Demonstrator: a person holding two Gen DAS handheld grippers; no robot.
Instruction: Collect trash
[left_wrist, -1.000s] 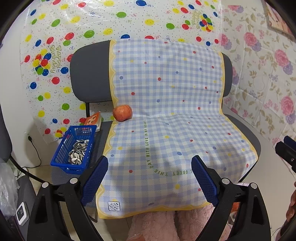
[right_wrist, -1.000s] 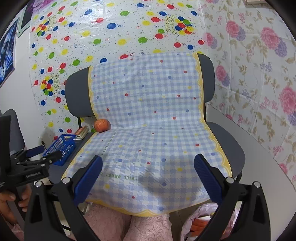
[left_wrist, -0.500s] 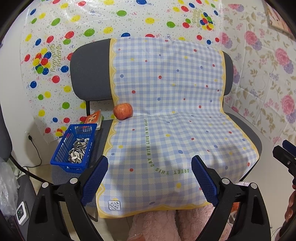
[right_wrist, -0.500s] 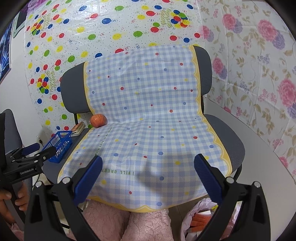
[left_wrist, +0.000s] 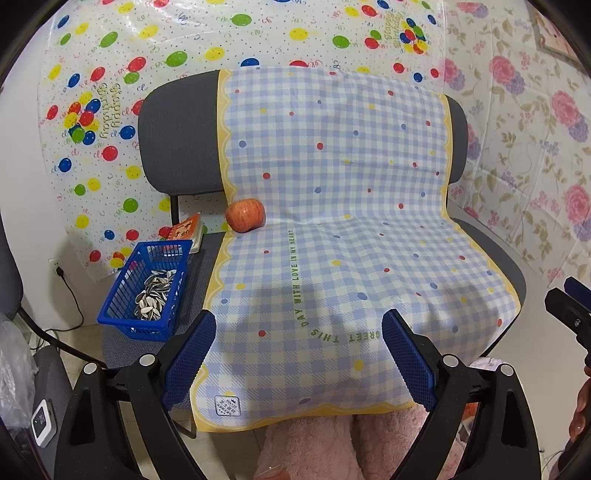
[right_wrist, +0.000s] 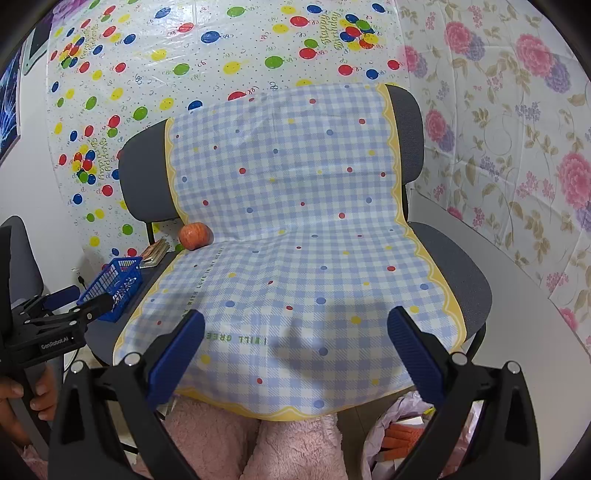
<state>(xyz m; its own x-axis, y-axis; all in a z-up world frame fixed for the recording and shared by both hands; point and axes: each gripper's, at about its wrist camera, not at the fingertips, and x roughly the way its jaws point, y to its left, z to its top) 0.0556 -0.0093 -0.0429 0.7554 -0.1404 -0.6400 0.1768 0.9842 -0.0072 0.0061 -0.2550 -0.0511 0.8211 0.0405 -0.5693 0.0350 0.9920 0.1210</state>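
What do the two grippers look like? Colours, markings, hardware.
Both match: the left gripper and right gripper have black angular frames with silver screws, and blue fingers with a gridded texture. The left gripper's side, seen from the right wrist, carries white "GenRobot.AI" lettering. No cables or sleeves show.

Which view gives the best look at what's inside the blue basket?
The left wrist view. There the blue basket sits close and is seen from above, so the pile of sunflower seed shells inside is plain. In the right wrist view the blue basket is small, far left and partly behind the left gripper, contents barely readable.
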